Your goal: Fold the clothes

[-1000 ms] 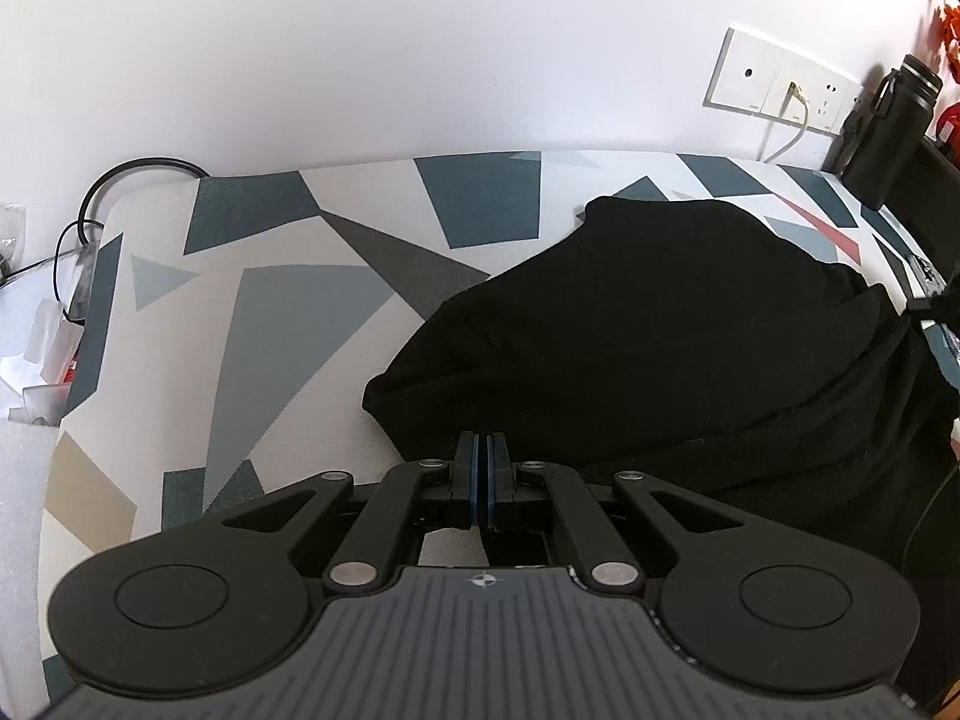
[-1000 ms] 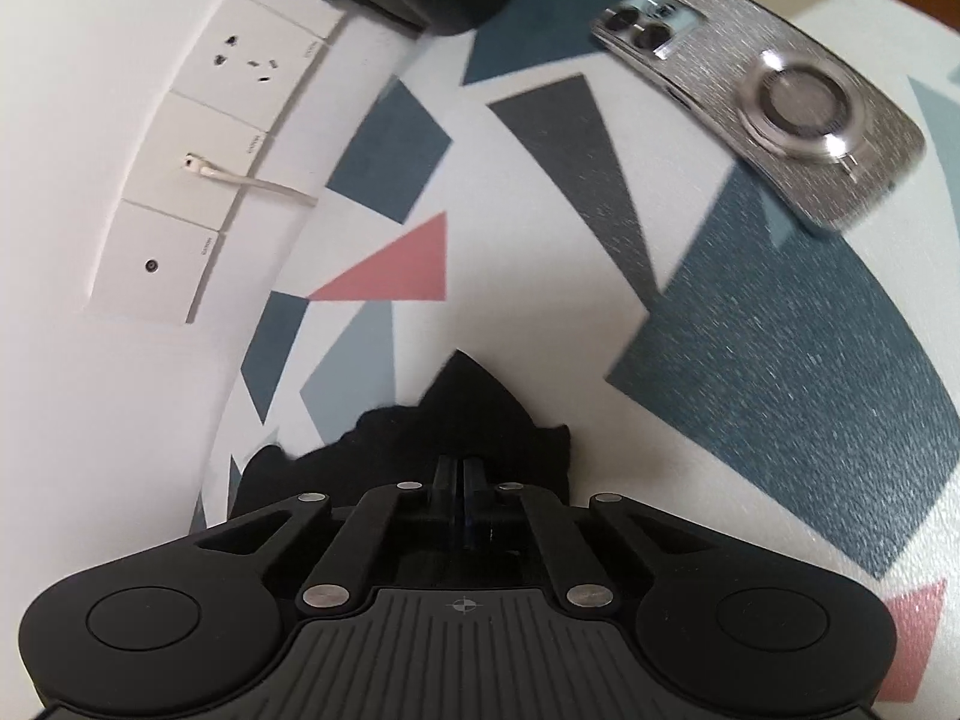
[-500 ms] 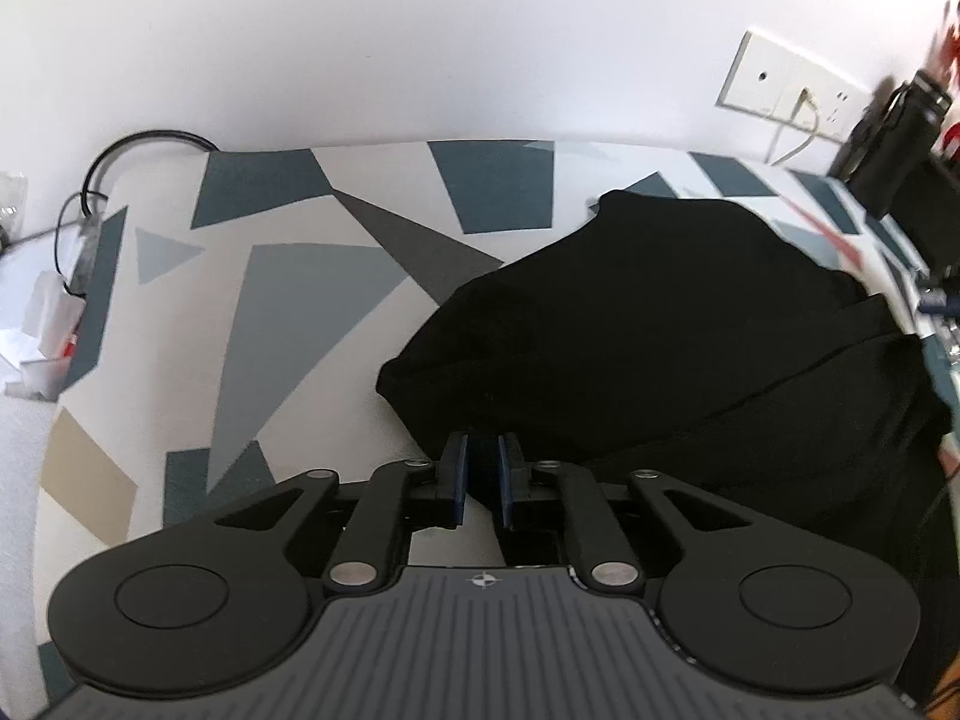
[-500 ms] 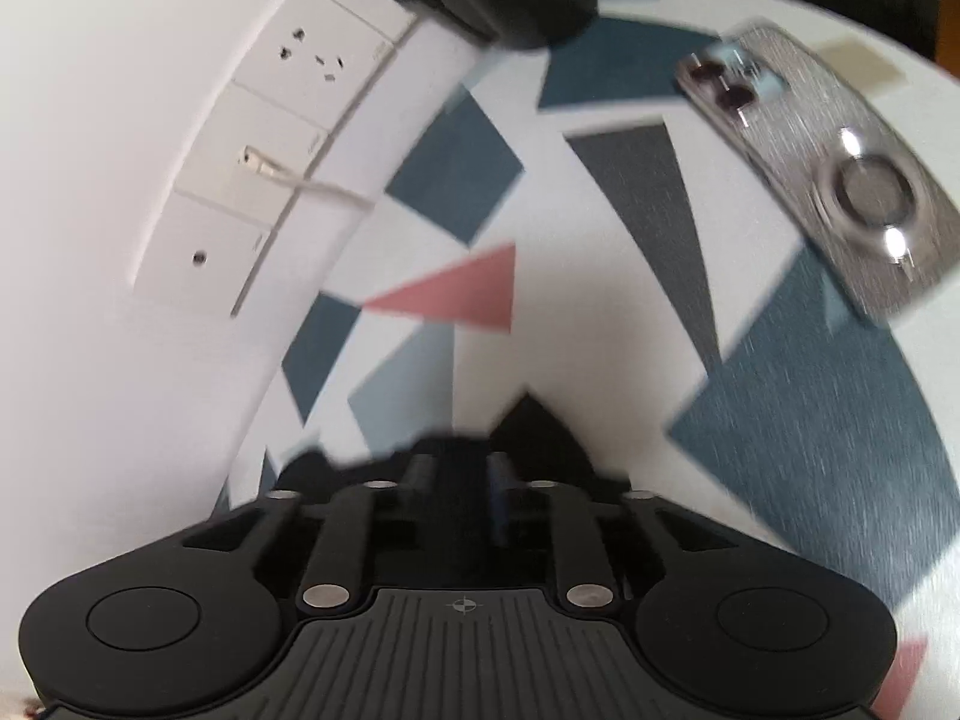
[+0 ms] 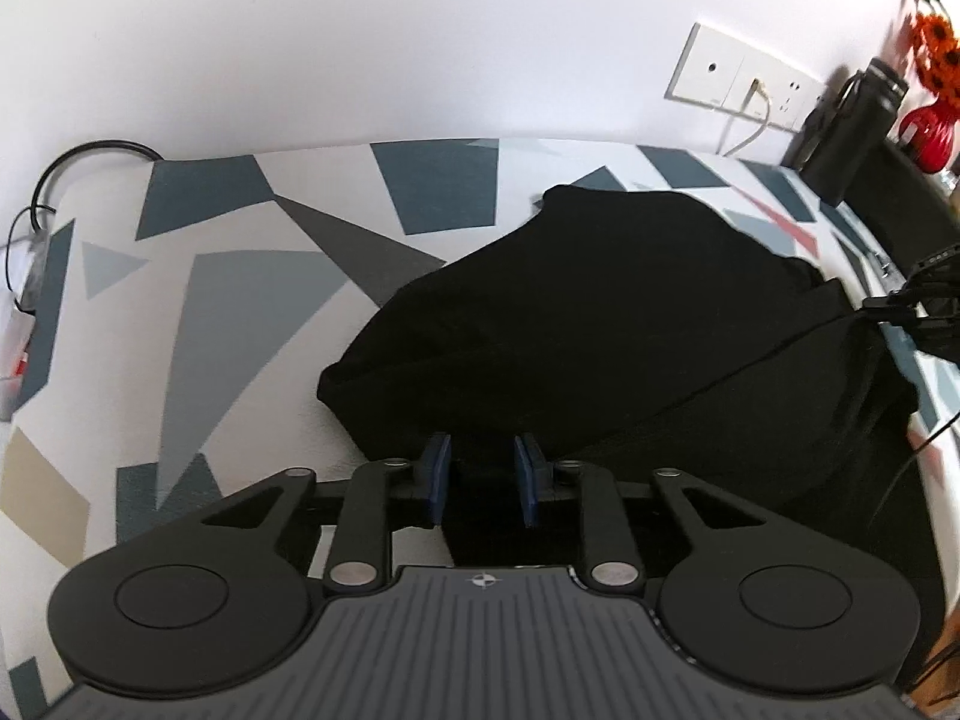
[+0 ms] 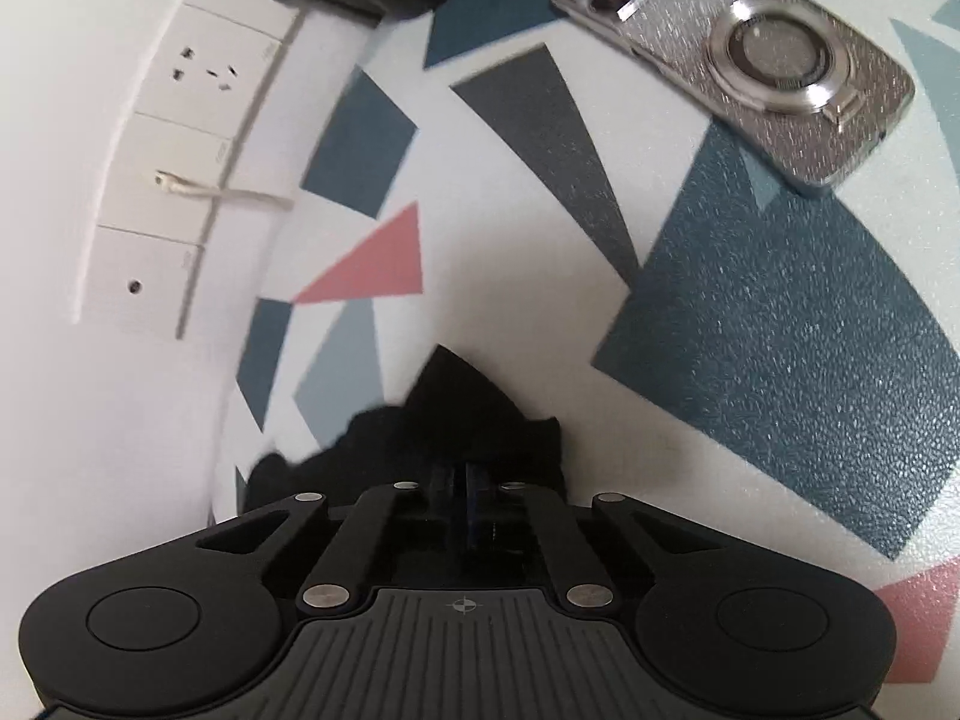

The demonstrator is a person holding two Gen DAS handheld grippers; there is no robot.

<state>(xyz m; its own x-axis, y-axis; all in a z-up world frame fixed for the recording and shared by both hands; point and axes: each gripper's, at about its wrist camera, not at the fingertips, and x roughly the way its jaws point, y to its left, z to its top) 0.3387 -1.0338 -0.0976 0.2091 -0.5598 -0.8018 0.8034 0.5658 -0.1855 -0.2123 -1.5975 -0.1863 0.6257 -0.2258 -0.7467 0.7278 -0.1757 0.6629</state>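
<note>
Left gripper [image 5: 479, 474] was clamped on the near edge of the black shirt [image 5: 600, 324] a second ago; now its jaws are opening, with cloth lying between the spread pads, not pinched. Looks like it's letting go of that fold. Right gripper [image 6: 461, 492] popped open briefly and is pressed together again, pinching a shirt corner [image 6: 456, 414] just beside the phone [image 6: 738, 66]. Both point steeply down at the patterned table [image 5: 240, 312], where the shirt lies bunched toward the wall sockets [image 5: 744, 84].
</note>
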